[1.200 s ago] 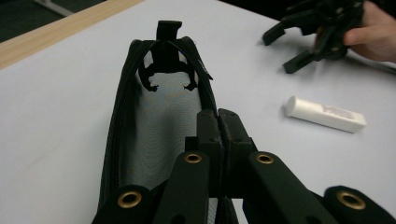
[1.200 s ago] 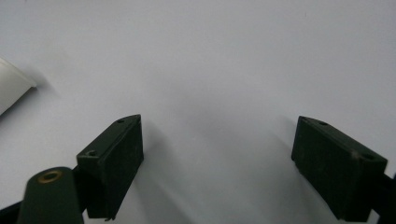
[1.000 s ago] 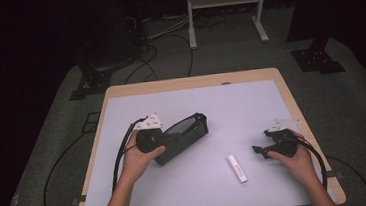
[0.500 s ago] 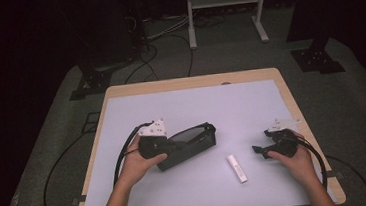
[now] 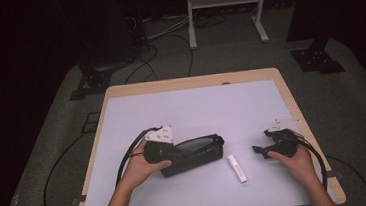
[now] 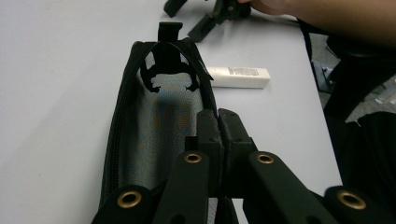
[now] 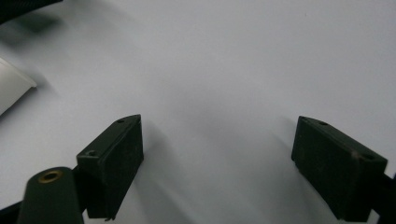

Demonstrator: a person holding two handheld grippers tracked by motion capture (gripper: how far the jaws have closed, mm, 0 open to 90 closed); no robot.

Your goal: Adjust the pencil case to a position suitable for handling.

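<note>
Pinching one black pouch (image 6: 154,126): left gripper (image 6: 218,128) | right gripper (image 7: 217,158) wide, holding nothing | one white tube (image 5: 237,168)

A: What colour is the pouch (image 5: 193,155)?
B: Black outside, with a grey woven lining that shows faint orange and blue flecks.

A: And the stick (image 5: 237,168) lying to its right?
B: White, with a small grey printed label.

A: The tabletop (image 5: 197,112)?
B: Pale lavender-white, edged in light wood.

A: The left gripper (image 6: 219,135)?
B: Black, with brass-coloured rivets. The right gripper (image 7: 217,163) is black too.
</note>
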